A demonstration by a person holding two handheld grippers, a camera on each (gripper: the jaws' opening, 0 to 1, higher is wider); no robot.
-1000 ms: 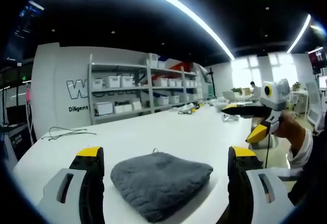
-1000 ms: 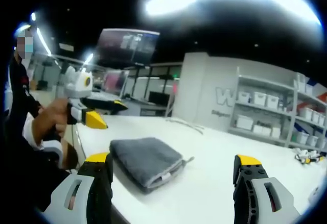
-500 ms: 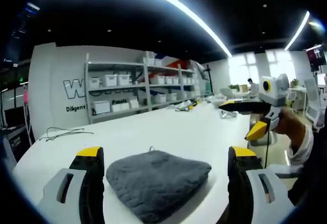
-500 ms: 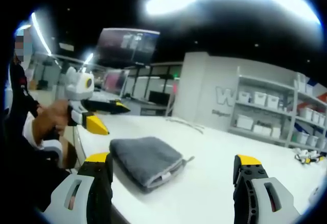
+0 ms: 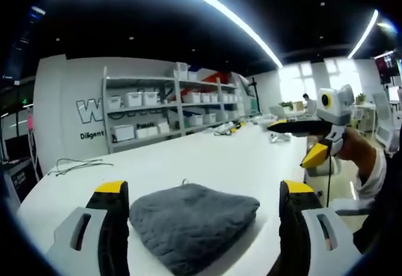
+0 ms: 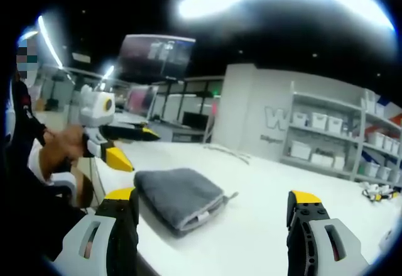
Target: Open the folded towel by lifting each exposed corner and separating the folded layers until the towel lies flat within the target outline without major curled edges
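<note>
A long white desk [image 5: 207, 163] runs back toward shelving [image 5: 169, 109] stacked with white bins. On its near end lies the grey towel [image 5: 191, 222], folded into a thick pad (a small loop tag sticks up at its far edge). The left hand-held gripper [image 5: 200, 216] hovers with its 2 jaws spread wide on either side of the towel, holding nothing. The right hand-held gripper [image 6: 213, 216] is likewise wide open and empty, apparently above the desk beside the towel [image 6: 179, 195].
</note>
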